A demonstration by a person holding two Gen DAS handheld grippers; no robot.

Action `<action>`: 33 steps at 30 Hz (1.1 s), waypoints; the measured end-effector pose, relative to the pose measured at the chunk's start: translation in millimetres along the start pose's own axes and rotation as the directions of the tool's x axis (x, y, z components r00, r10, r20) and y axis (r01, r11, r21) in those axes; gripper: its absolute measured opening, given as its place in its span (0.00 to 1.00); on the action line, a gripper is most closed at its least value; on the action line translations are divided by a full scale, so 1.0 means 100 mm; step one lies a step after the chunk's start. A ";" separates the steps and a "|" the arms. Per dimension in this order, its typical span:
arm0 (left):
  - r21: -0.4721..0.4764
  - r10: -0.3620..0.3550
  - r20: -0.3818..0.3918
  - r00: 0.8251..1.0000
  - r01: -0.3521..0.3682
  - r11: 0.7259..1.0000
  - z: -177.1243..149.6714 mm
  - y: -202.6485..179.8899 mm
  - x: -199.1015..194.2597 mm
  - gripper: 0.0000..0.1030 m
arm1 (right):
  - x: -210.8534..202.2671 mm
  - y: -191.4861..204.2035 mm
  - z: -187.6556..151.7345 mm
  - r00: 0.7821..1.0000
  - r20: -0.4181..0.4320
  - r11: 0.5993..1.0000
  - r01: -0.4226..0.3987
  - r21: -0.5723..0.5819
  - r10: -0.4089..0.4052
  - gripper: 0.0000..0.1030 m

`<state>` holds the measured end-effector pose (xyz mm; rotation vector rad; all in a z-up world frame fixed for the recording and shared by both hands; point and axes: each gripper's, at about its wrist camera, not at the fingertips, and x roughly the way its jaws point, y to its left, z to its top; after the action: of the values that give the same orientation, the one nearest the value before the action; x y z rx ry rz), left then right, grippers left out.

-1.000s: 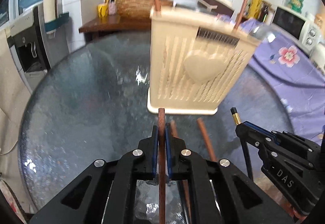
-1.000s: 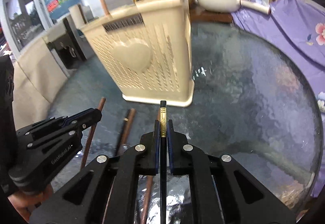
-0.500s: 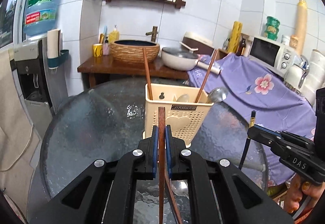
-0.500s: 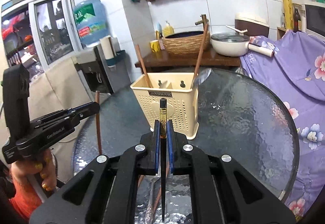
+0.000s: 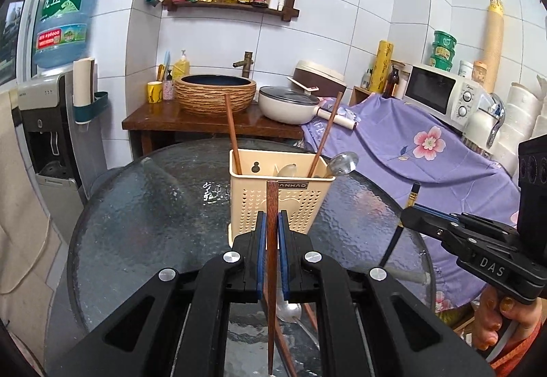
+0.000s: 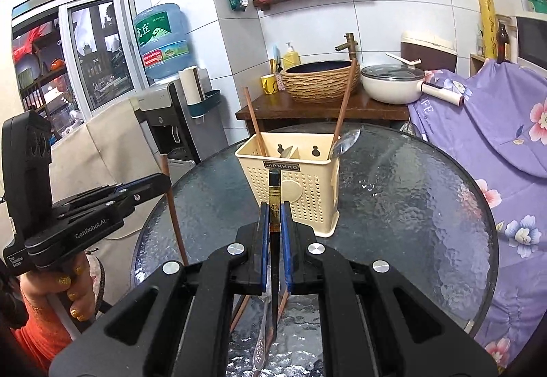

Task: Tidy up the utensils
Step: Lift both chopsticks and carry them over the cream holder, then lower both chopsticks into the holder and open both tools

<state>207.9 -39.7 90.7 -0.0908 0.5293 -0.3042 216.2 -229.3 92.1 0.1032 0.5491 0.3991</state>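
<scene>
Left tool [image 5: 270, 237] clamps brown chopstick [image 5: 271, 206]; right tool [image 6: 273, 226] clamps black chopstick [image 6: 274, 192]; holder [image 5: 278, 196] beyond.

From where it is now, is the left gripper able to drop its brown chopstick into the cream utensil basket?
Probably yes: the left gripper holds the brown chopstick upright before the basket, whose open top looks unblocked.

Utensil holder [image 5: 280, 192] stood on the glass table [image 5: 147, 206], two chopsticks [image 5: 232, 134] and spoons [image 5: 342, 163] in it. Behind the table sat a sink counter [image 5: 205, 120]; water dispenser [image 5: 44, 124] left, microwave [image 5: 441, 93] right.
</scene>
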 end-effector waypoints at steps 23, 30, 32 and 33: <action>0.006 -0.025 0.124 0.992 0.024 1.000 1.17 -0.10 -0.21 0.07 | -0.13 0.24 1.34 0.991 0.123 0.996 0.055 -0.064 -0.047 0.07; -0.033 0.056 0.198 0.979 -0.050 0.998 1.81 -0.12 -0.17 0.07 | -0.07 0.23 1.95 0.967 0.209 0.986 0.160 -0.046 -0.147 0.07; -0.040 0.071 0.209 0.975 -0.064 0.997 1.89 -0.13 -0.11 0.07 | 0.02 0.21 2.00 0.963 0.210 0.983 0.180 -0.044 -0.167 0.07; -0.043 0.082 0.212 0.974 -0.074 0.996 1.91 -0.14 -0.05 0.07 | 0.07 0.20 2.01 0.962 0.209 0.982 0.186 -0.041 -0.173 0.07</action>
<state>297.3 -50.2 260.2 -0.1342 0.3238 -0.2054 320.7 -206.5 263.4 0.0355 0.3393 0.2241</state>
